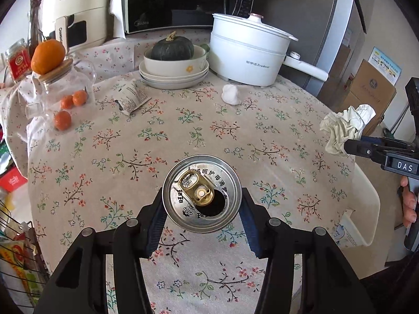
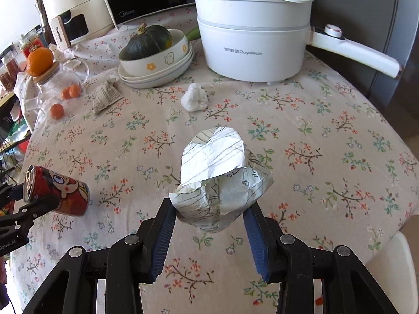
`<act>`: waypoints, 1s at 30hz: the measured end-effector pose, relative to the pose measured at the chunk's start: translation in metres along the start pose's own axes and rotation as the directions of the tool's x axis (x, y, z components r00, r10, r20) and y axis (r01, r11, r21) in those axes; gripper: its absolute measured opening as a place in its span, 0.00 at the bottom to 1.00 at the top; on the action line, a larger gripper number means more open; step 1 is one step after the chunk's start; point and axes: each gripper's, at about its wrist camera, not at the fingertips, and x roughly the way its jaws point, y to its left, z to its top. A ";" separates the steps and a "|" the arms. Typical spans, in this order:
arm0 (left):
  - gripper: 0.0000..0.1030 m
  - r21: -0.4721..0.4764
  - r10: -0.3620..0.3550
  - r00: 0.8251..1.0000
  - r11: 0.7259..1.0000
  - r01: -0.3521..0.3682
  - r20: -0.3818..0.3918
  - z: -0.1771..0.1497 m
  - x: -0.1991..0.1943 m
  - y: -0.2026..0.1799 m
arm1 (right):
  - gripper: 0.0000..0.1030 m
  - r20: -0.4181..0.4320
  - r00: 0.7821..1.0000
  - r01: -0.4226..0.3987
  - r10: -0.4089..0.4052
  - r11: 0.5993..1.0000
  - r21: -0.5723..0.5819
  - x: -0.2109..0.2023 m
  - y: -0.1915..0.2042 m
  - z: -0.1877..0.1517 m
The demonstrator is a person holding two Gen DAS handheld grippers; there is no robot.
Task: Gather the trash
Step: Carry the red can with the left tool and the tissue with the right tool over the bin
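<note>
Two tools are in use, one per hand. Left tool (image 1: 201, 204): its blue pads press both sides of one opened drink can (image 1: 202, 193), held clear above the desk (image 1: 183, 130); its own view shows only the silver lid and gold pull tab. The right wrist view adds the can's red cartoon-printed side (image 2: 65, 191), tilted, with the left tool's black jaws on it at the picture's left edge. Right tool (image 2: 209, 214): half closed on one crumpled, line-printed paper wrapper (image 2: 217, 178), lifted off the cloth; from the left wrist view the same wrapper (image 1: 343, 128) hangs beyond the desk's right rim, with fingers of the person's hand (image 1: 409, 204) on the handle below. Two pieces of trash lie loose on the floral cloth: one torn printed sachet (image 2: 106, 96) beside the stacked plates (image 2: 157, 78), and one white tissue wad (image 2: 195, 100) in front of the white electric pot (image 2: 251, 44), apart from it. Other items: one dark green squash (image 2: 149, 41) in one bowl (image 2: 157, 61) on the plates; one glass jug (image 1: 68, 89) with one orange (image 1: 47, 56) on its wooden lid; three small oranges (image 1: 62, 120) beside or behind the jug, which of these unclear through the glass. An air fryer (image 1: 76, 13) and a microwave (image 1: 178, 0) stand at the back. Only the left wrist view shows the cardboard box (image 1: 366, 94) off the desk at right.
</note>
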 end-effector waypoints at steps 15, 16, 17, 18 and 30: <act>0.53 0.038 -0.119 0.992 0.992 0.117 0.043 -0.013 -0.025 -0.066 | 0.46 -0.074 0.995 0.074 -0.067 0.993 0.097 -0.033 -0.063 -0.052; 0.53 0.044 -0.124 0.992 0.992 0.122 0.040 -0.013 -0.024 -0.071 | 0.46 -0.078 0.994 0.086 -0.078 0.991 0.102 -0.035 -0.068 -0.056; 0.53 0.053 -0.133 0.990 0.990 0.131 0.037 -0.012 -0.023 -0.077 | 0.46 -0.079 0.993 0.097 -0.089 0.990 0.105 -0.037 -0.074 -0.058; 0.53 0.061 -0.143 0.989 0.988 0.141 0.035 -0.011 -0.022 -0.083 | 0.46 -0.079 0.992 0.110 -0.102 0.988 0.105 -0.038 -0.079 -0.061; 0.53 0.189 -0.272 0.962 0.944 0.270 -0.018 -0.013 -0.007 -0.182 | 0.46 -0.162 0.968 0.215 -0.190 0.964 0.156 -0.049 -0.151 -0.110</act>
